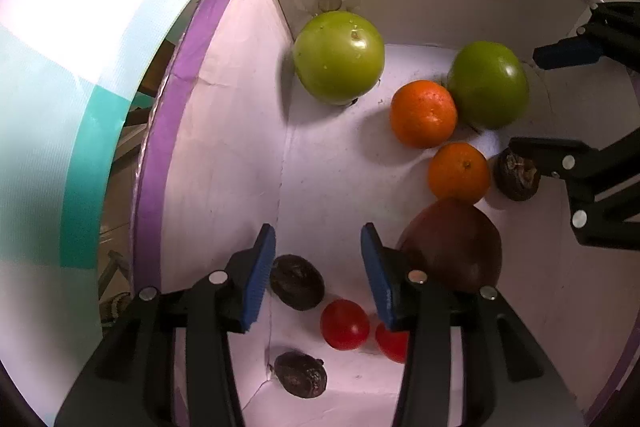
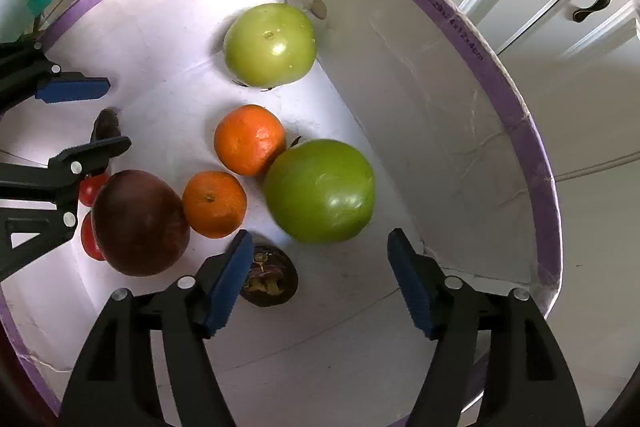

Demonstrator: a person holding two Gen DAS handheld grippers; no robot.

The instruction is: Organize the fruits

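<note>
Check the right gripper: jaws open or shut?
Open. The right gripper has its blue jaws spread wide with nothing between them, near the green fruit.

The box point(image 2: 400, 75) looks like white cardboard, matt and creased, its rim edged in purple tape. At about two o'clock in it, the near green fruit point(image 2: 320, 191) is smooth and glossy; so is the far green fruit point(image 2: 270, 45). The two oranges point(image 2: 250, 141) have dimpled, faintly shiny peel. The dark mangosteen point(image 2: 272, 277) looks dull and rough. The red tomatoes point(image 1: 344, 324) gleam. The fingers point(image 2: 232, 279) look like matt black plastic with ribbed blue pads and shiny metal rivets.
</note>
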